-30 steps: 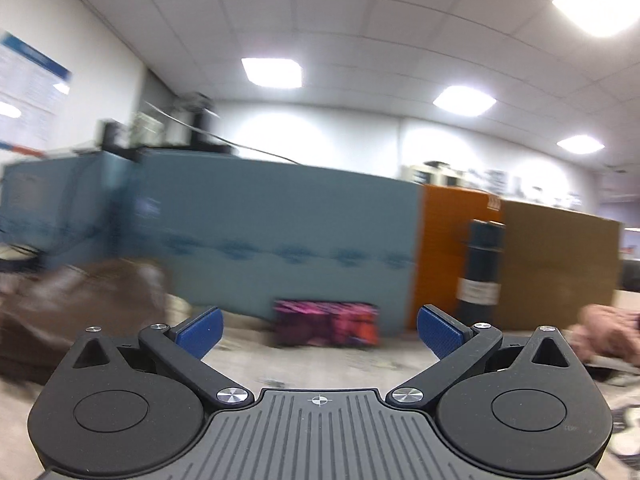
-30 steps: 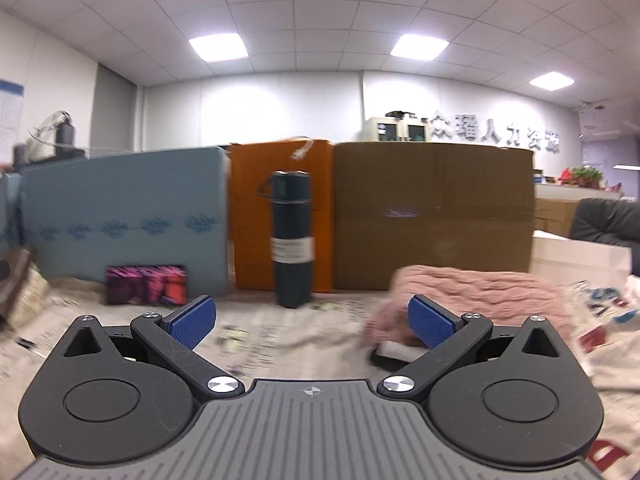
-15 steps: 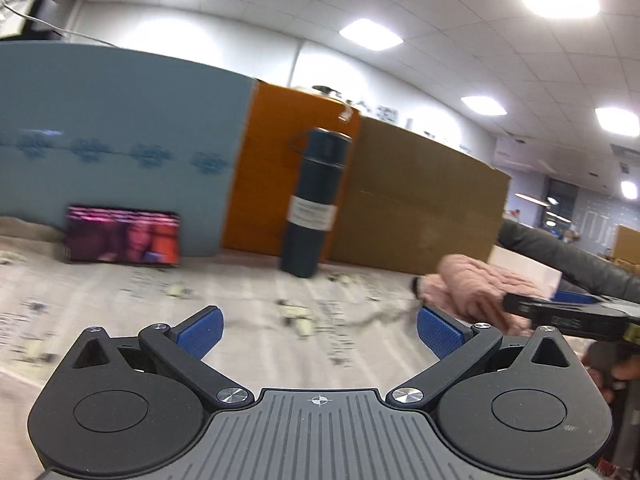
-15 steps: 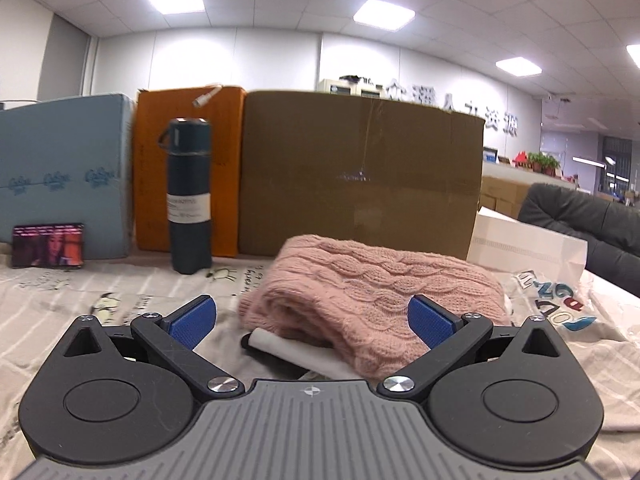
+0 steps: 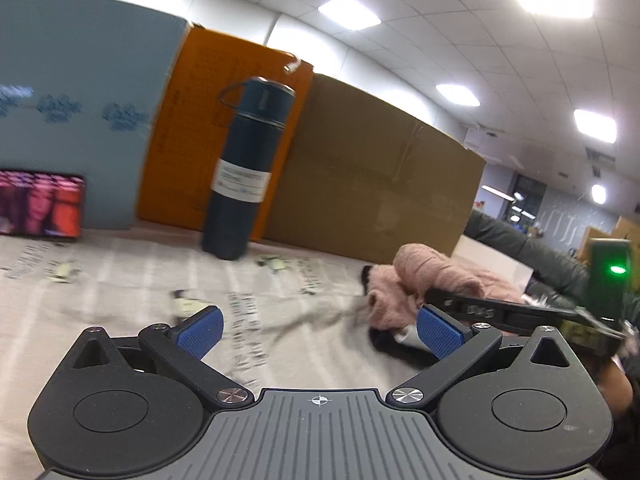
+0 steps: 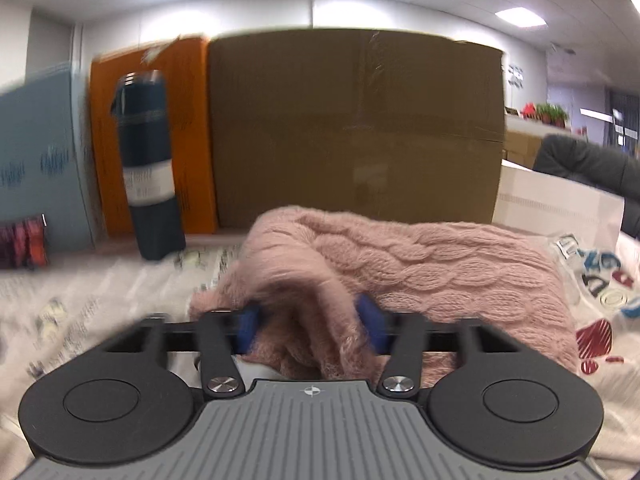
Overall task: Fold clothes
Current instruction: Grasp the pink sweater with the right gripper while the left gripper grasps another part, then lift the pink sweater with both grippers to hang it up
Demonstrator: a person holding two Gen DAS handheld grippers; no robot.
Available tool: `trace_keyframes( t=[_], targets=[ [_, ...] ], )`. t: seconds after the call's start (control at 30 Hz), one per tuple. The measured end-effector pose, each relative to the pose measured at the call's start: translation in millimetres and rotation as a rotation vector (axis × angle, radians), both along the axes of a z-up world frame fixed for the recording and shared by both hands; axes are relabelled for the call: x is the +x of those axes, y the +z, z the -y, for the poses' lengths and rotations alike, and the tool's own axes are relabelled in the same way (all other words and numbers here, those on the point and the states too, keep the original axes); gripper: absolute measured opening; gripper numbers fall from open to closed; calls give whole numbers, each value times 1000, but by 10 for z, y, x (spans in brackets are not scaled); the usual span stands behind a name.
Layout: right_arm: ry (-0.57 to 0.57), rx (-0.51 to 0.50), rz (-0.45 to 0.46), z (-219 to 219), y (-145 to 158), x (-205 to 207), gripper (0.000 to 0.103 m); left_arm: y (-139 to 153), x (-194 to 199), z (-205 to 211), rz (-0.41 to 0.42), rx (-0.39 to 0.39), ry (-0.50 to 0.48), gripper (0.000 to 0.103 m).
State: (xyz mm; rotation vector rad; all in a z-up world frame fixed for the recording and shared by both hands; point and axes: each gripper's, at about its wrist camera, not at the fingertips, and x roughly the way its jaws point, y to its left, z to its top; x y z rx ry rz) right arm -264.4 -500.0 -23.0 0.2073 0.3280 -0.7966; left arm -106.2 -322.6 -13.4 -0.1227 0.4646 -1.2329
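Note:
A pink cable-knit sweater [image 6: 420,252] lies bunched on the newspaper-covered table. My right gripper [image 6: 310,326] has closed its blue pads on a fold of the sweater's near edge. In the left wrist view the sweater [image 5: 432,284] lies to the right, with the right gripper's black body [image 5: 500,312] reaching into it. My left gripper [image 5: 318,330] is open and empty above the table, left of the sweater.
A dark blue flask [image 5: 248,168] stands at the back, before an orange box [image 5: 224,132] and a brown cardboard box [image 6: 356,128]. A blue panel [image 5: 76,100] and a pink packet [image 5: 40,208] are at the left. A white box [image 6: 556,204] sits right.
The right gripper moved forward to the sweater and closed on its near fold. The left gripper swung right, bringing the flask and sweater into its view, still open.

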Motion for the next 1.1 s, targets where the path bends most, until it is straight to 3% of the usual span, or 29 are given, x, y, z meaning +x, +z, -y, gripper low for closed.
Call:
trace_keyframes(
  t=[0.03, 0.1, 0.2, 0.33, 0.43, 0.53, 0.6, 0.63, 0.7, 0.83, 0.93, 1.1],
  targets=[
    [-17, 0, 47, 1, 48, -83, 27, -7, 7, 108, -11, 0, -11, 103],
    [-62, -20, 140, -8, 136, -254, 25, -20, -17, 348, -24, 9, -42, 103],
    [-146, -56, 246, -4, 189, -482, 25, -33, -102, 746, 22, 54, -66, 94],
    [-173, 2, 352, 125, 121, -686, 25, -76, -141, 1256, 50, 130, -117, 83],
    [-165, 49, 415, 185, 107, -801, 25, -126, -190, 1511, 52, 189, -190, 82],
    [-171, 53, 463, 200, 129, -892, 25, -138, -265, 1602, 56, 205, -211, 68],
    [-179, 59, 496, 212, 149, -956, 25, -113, -333, 1634, 95, 203, -210, 50],
    [-188, 64, 516, 223, 152, -989, 25, -98, -367, 1647, 118, 202, -208, 36],
    [-214, 50, 555, 211, 161, -1104, 24, -56, -453, 1598, 173, 160, -193, 23],
    [-231, -34, 644, 147, 168, -1271, 23, 31, -704, 1385, 331, 48, -159, 20],
    [-147, -116, 726, 104, 164, -1366, 23, 118, -911, 1169, 417, -41, -150, 20],
    [-8, -153, 780, -4, 277, -1400, 22, 347, -977, 747, 420, -143, -142, 19]
  ],
)
